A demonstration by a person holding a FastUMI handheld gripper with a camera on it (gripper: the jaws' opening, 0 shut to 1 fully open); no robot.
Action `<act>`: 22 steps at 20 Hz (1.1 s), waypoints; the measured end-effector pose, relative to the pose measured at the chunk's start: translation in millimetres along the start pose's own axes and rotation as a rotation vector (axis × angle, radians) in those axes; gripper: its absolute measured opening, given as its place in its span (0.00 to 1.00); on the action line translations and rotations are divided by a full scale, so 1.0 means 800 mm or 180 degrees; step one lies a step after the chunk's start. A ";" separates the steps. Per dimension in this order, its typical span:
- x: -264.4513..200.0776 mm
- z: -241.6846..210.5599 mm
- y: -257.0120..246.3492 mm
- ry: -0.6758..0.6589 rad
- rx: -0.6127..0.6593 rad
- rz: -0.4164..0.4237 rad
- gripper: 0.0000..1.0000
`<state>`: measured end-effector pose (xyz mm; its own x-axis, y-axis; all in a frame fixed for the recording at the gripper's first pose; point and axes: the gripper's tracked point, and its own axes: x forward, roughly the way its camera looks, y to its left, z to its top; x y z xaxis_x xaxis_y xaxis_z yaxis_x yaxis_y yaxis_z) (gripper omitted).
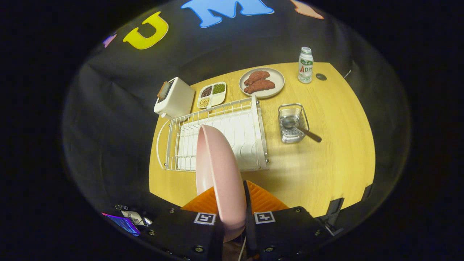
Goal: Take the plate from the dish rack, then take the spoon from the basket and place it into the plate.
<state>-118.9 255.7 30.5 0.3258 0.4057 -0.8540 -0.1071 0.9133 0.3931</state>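
Observation:
A pink plate stands on edge between my two orange fingers, and the gripper is shut on its rim. The plate is lifted above the white wire dish rack, whose ridged drain tray lies bare below it. To the right of the rack stands a small clear basket. A spoon lies in it, bowl inside, dark handle sticking out over the basket's near right corner onto the yellow table.
Behind the rack sit a white toaster, a divided tray of beans and a plate of brown meat pieces. A small white bottle stands at the far right, beside a dark hole in the table.

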 end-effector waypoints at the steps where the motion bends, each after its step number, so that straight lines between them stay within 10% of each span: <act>1: 0.009 -0.018 -0.007 0.0047 0.0064 0.0063 0.24; 19: 0.151 -0.131 -0.102 0.0275 0.0312 0.0300 0.25; 22: 0.153 -0.128 -0.142 0.0227 0.0171 0.0010 0.42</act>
<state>-163.3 205.0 -153.7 0.2574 0.4119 -0.8741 -0.0567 0.9095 0.4119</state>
